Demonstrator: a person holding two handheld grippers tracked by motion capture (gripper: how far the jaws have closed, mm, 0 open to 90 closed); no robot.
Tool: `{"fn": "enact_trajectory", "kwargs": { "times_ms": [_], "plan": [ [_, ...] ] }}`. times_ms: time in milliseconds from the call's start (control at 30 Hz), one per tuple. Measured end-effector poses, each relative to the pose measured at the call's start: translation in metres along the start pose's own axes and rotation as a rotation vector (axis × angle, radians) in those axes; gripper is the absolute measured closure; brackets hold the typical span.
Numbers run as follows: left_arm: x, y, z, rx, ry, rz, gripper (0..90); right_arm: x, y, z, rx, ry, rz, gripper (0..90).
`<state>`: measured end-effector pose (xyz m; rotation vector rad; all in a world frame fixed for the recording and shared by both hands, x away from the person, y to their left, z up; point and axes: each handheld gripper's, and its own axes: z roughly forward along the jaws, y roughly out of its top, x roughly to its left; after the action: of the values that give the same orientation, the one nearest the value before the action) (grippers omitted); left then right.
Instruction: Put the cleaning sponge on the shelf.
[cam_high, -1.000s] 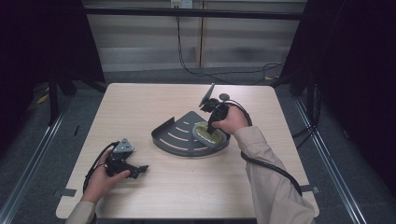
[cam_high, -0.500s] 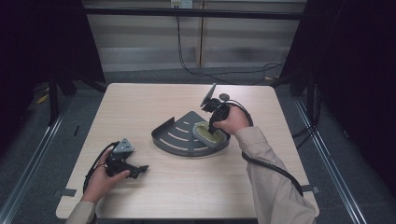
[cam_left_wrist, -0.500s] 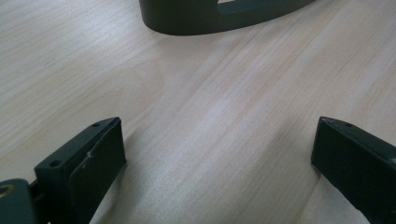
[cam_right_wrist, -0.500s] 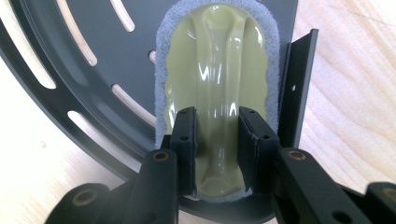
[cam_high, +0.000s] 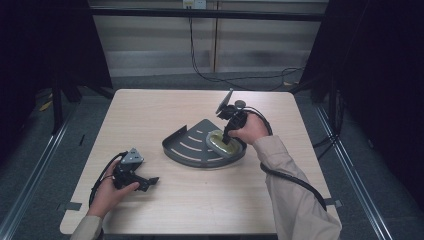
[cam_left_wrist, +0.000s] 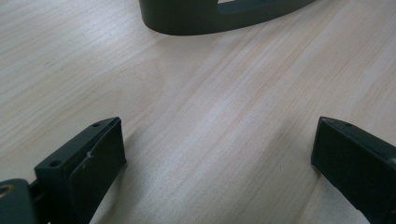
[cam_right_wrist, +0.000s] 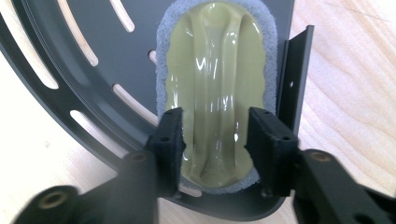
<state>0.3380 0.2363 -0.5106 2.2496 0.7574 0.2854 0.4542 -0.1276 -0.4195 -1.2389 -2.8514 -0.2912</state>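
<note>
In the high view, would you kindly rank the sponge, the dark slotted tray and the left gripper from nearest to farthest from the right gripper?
1. Sponge: directly under the right gripper, lying in the tray.
2. Dark slotted tray: beneath and leftward.
3. Left gripper: table's near-left.

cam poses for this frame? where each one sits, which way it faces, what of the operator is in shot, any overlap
High view: above the person's side, facing forward and down on the table; both forearms, left gripper, right gripper.
Left gripper view: low over the tabletop, its jaws wide apart, facing the rack wall.
Right gripper view: looks down along its jaws, which have just been opening, astride the scrubber in the rack.
Shared: all three see the rack; high and right views see the scrubber.
</note>
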Motion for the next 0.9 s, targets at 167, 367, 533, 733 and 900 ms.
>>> {"fn": "enact_trajectory", "kwargs": {
  "times_ms": [167, 367, 533, 733, 900],
  "plan": [
    [0.0, 0.0, 0.0, -0.001, 0.0, 0.0, 2.3, -0.001, -0.004, -0.002, -0.001, 0.001, 0.019, 41.6],
    [0.0, 0.0, 0.0, -0.001, 0.0, 0.0, 2.3, 0.001, -0.01, -0.006, -0.016, 0.0, 0.026, 34.3],
    [0.0, 0.0, 0.0, 0.0, 0.003, 0.003, 2.3, 0.003, -0.015, -0.012, -0.017, -0.005, 0.016, 31.1],
    [0.0, 0.0, 0.0, -0.001, 0.005, 0.005, 2.3, 0.006, -0.024, -0.023, -0.035, -0.007, 0.01, 28.8],
    [0.0, 0.0, 0.0, -0.002, 0.003, 0.002, 2.4, 0.007, -0.034, -0.028, -0.042, -0.01, 0.006, 27.4]
  ]
}}
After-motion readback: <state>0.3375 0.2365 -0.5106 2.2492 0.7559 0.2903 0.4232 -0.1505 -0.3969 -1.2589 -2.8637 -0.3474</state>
